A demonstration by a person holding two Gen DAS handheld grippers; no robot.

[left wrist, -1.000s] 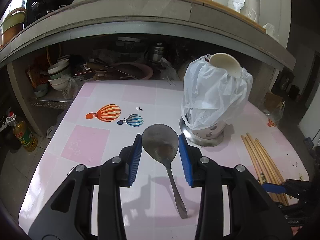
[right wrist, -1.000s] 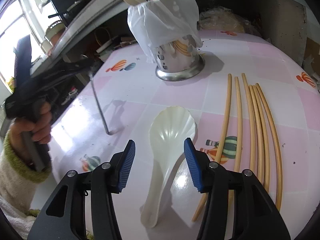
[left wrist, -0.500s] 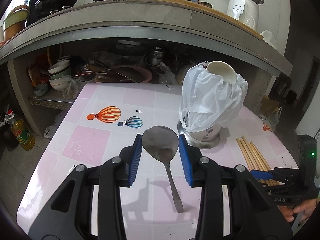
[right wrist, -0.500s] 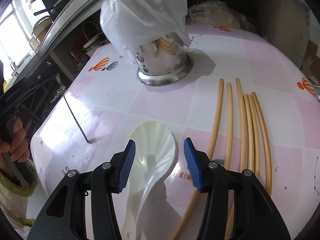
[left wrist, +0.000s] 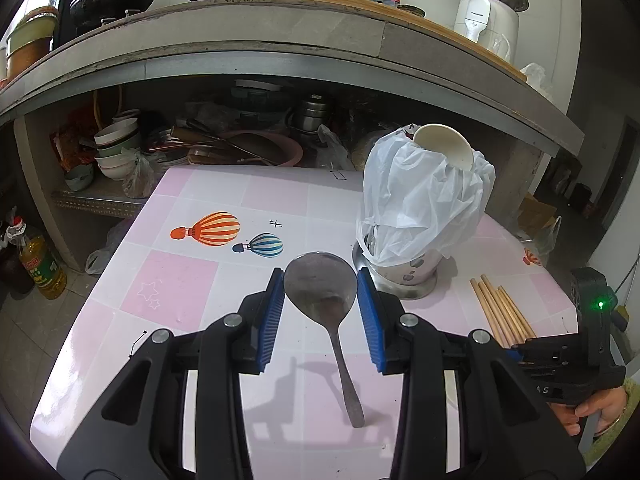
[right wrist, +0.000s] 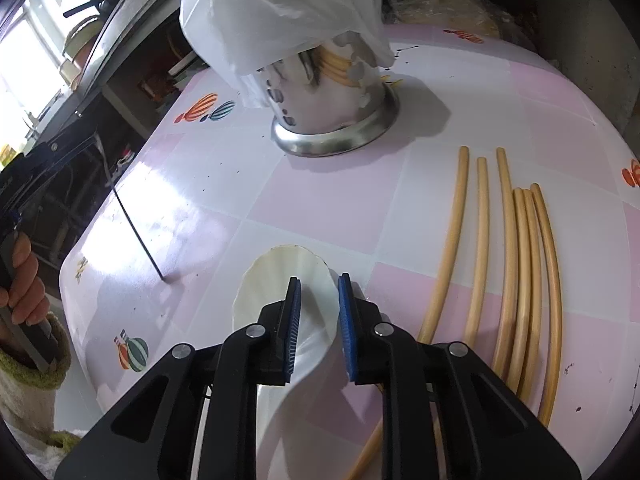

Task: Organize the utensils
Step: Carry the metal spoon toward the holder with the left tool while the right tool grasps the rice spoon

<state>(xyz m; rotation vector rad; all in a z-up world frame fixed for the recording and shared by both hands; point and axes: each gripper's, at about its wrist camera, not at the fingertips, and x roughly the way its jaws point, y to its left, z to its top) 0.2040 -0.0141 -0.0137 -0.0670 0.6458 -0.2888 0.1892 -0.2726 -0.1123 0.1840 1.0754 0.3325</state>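
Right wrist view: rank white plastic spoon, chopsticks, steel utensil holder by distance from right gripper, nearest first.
1. White plastic spoon: between the closing jaws of the right gripper.
2. Chopsticks: to its right on the table.
3. Steel utensil holder: far end, under a plastic bag.

**Utensils on the pink tabletop**

A metal spoon (left wrist: 320, 292) hangs bowl-up, handle tip on the tabletop (right wrist: 320, 208). A white scalloped spoon (right wrist: 280, 280) lies flat. 6 wooden chopsticks (right wrist: 516, 264) lie side by side near the bag-draped steel holder (right wrist: 332, 92), which holds another white spoon (left wrist: 444, 148).
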